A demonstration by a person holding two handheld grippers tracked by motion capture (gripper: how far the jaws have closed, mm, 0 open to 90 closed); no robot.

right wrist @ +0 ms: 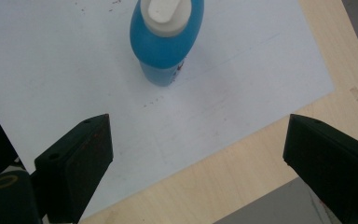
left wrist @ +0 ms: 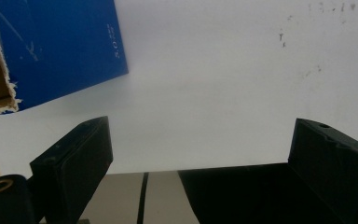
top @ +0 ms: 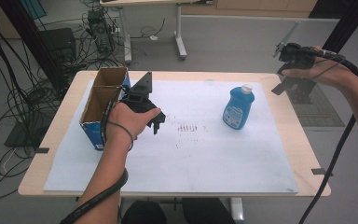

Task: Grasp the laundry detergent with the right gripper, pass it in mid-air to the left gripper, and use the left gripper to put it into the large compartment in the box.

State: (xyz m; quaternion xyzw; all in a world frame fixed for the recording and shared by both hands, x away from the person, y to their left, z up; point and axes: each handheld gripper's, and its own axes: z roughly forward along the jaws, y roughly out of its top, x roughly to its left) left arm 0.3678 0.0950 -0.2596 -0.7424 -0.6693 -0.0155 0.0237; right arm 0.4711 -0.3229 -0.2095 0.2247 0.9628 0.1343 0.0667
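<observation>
A blue bottle (top: pixel 237 108) with a white cap stands upright on the right part of the white sheet (top: pixel 205 154). An open-topped blue cardboard box (top: pixel 103 100) stands at the sheet's left edge. My left gripper (top: pixel 157 122) is low over the sheet just right of the box, open and holding nothing. In the left gripper view its jaws (left wrist: pixel 203 128) stand wide apart, with the box's blue wall (left wrist: pixel 60 46) at upper left. My right gripper (top: pixel 291 91) is raised past the table's right edge, open. From above, its jaws (right wrist: pixel 196 121) look down on the bottle (right wrist: pixel 167 39).
The wooden table (top: pixel 289 121) shows beyond the sheet on the right. Faint dark marks (top: pixel 189 127) dot the sheet's middle. Many cables and black equipment (top: pixel 60 44) lie on the floor at the left. A second table's legs (top: pixel 181 44) stand behind.
</observation>
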